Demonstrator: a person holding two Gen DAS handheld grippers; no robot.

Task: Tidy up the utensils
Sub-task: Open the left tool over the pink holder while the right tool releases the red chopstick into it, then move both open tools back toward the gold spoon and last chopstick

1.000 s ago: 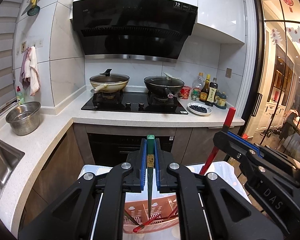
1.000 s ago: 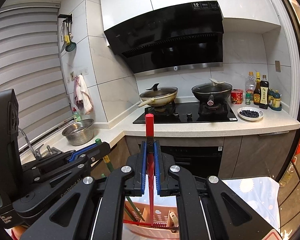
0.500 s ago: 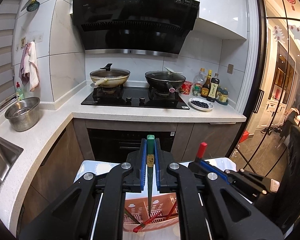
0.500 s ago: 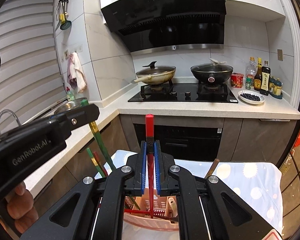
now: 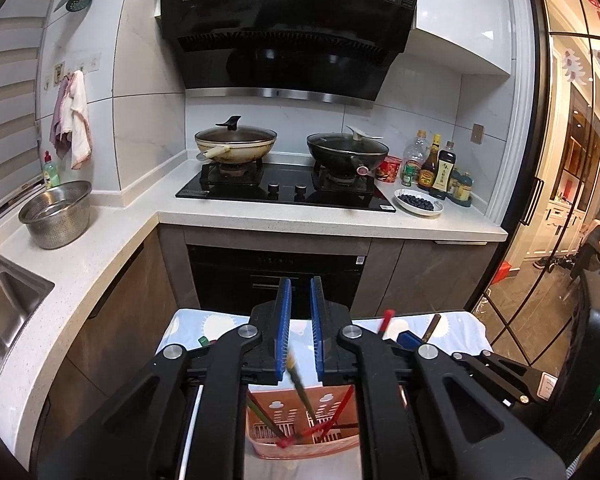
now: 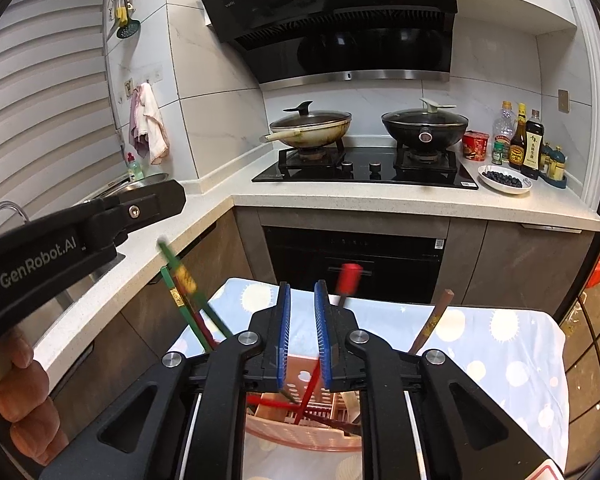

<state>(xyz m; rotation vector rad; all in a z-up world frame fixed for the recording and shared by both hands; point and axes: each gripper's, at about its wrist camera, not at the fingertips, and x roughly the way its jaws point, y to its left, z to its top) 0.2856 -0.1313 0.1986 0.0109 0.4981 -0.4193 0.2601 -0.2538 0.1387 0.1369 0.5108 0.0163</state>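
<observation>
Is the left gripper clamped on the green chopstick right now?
No. In the left wrist view the left gripper jaws are opening, and the green chopstick tilts loose below them into the pink basket.

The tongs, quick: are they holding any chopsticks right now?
Left tongs: opening, pads apart, holding nothing; the green chopstick is dropping into the pink basket.
Right tongs: opening, pads apart, holding nothing; the red chopstick is falling free.

Small table (image 6: 520, 360) under a pale blue cloth (image 6: 480, 336) printed with white suns, set before the dark oven front at 12 o'clock. At the 6 o'clock edge, directly on the cloth, a pink slotted basket (image 5: 300, 436).
</observation>
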